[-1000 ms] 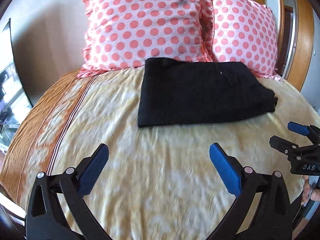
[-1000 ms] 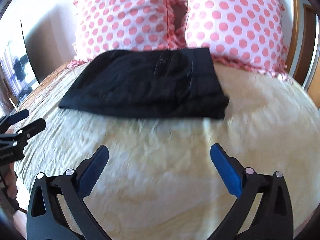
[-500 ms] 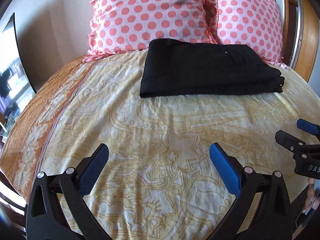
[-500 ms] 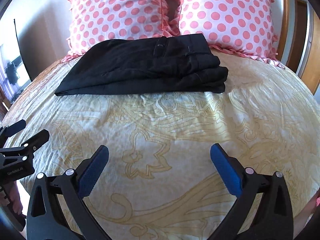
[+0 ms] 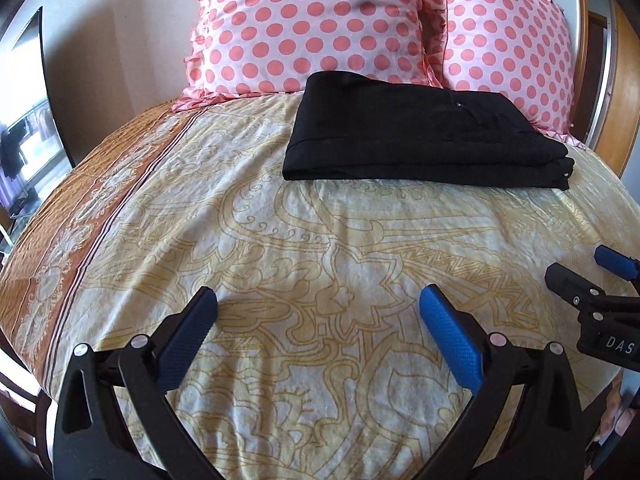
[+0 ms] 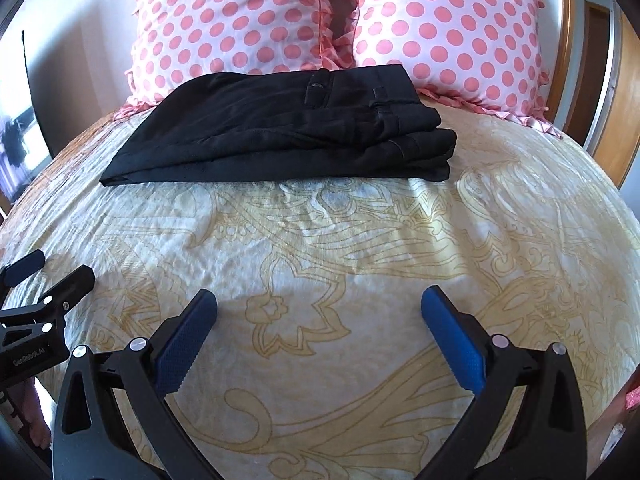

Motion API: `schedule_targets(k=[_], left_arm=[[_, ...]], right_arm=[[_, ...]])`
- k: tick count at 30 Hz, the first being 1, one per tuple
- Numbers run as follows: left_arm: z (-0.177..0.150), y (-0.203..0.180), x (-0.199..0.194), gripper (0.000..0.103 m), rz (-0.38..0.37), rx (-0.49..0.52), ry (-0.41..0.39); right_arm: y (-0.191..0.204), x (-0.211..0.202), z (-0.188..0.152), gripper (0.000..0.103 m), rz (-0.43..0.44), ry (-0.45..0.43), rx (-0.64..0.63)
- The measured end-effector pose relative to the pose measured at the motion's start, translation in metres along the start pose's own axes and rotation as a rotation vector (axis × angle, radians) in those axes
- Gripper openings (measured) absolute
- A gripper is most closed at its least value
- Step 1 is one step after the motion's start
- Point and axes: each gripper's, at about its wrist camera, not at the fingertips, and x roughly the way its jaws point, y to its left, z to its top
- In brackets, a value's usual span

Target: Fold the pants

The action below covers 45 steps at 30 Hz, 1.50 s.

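The black pants (image 5: 416, 136) lie folded in a flat rectangular stack on the yellow patterned bedspread (image 5: 320, 264), near the pillows; they also show in the right wrist view (image 6: 288, 136) with the waistband to the right. My left gripper (image 5: 318, 320) is open and empty, well short of the pants over the bedspread. My right gripper (image 6: 319, 320) is open and empty too, equally far back. The right gripper also shows at the right edge of the left wrist view (image 5: 580, 276), and the left gripper at the left edge of the right wrist view (image 6: 44, 276).
Two pink polka-dot pillows (image 5: 316, 28) (image 6: 444, 28) stand against the headboard behind the pants. An orange border strip (image 5: 80, 208) runs along the bed's left side. A wooden door frame (image 6: 592, 92) is at the right.
Both grippers have drawn back from the pants and stayed open. The folded pants have not moved on the bed.
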Motion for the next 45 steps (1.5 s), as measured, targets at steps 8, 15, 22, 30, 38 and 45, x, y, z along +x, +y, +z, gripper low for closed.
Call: schedule_targets(k=[8,15,22,30,38,45], left_arm=[[-0.0008,-0.0003,-0.0005,0.101,0.001,0.001,-0.003],[-0.0005,0.0006,-0.0005,0.101,-0.001,0.001,-0.003],[-0.0005,0.0005,-0.0005,0.101,-0.002,0.001,-0.003],[-0.0002,0.0005,-0.0004,0.101,-0.001,0.001,-0.002],[-0.0001,0.0006,-0.0003,0.101,-0.002,0.001,-0.002],[-0.0003,0.0004,-0.0004,0.101,-0.001,0.001,-0.003]], right_arm=[[-0.0003,-0.0011,-0.0019,0.102,-0.001,-0.016,0.002],[-0.0005,-0.0015,-0.0025,0.102,-0.001,-0.024,0.001],[-0.0005,-0.0019,-0.0026,0.102,-0.001,-0.026,0.001],[-0.0007,-0.0021,-0.0025,0.102,-0.001,-0.028,0.0],[0.0,-0.0028,-0.0022,0.102,-0.002,-0.029,0.001],[-0.0001,-0.0026,-0.0024,0.102,-0.002,-0.029,0.001]])
